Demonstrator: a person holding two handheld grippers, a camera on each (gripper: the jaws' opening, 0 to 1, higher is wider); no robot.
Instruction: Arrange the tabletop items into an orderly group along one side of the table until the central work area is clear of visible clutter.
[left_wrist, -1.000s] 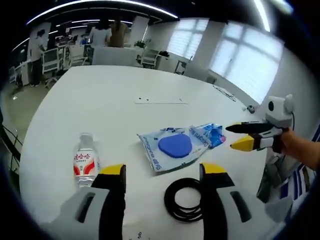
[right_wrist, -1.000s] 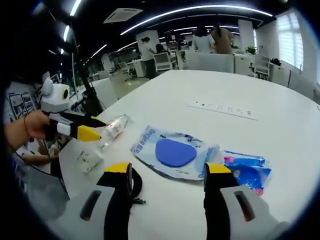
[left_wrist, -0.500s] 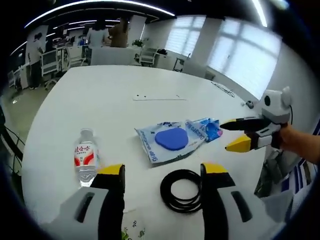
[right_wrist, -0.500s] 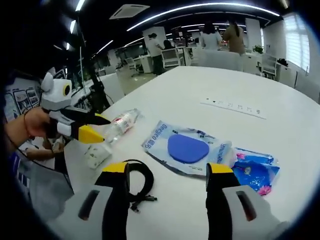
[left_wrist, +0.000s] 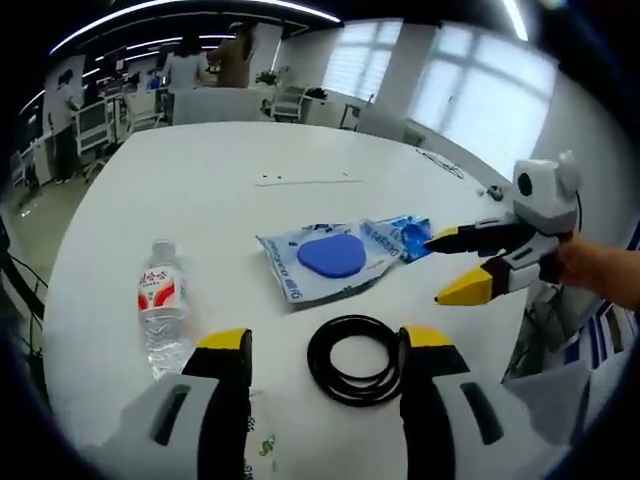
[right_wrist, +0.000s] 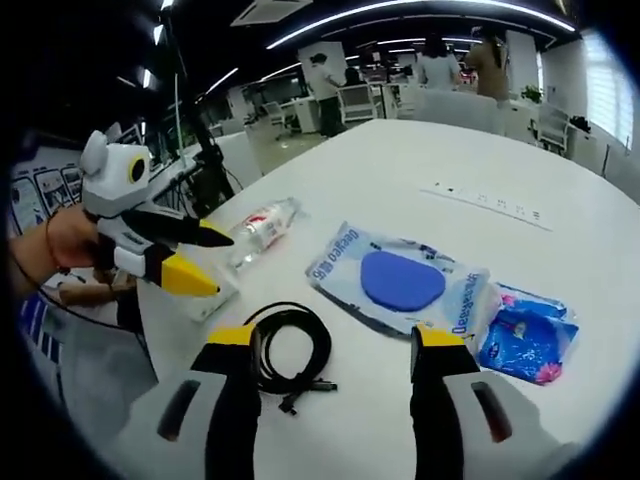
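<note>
Bench (left_wrist: 200, 170) white. Left gripper (left_wrist: 325, 345) jaws wide apart, empty; black cable coil (left_wrist: 352, 358) lies between them, water bottle (left_wrist: 160, 305) just left. Right gripper (right_wrist: 335, 345) likewise spread, empty; blue mask pack (right_wrist: 400, 285) ahead, blue pouch (right_wrist: 525, 335) right of it.

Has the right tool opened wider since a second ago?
Yes. In the left gripper view, the right tool beside the blue packet now shows its jaws spread clearly wider apart.
</note>
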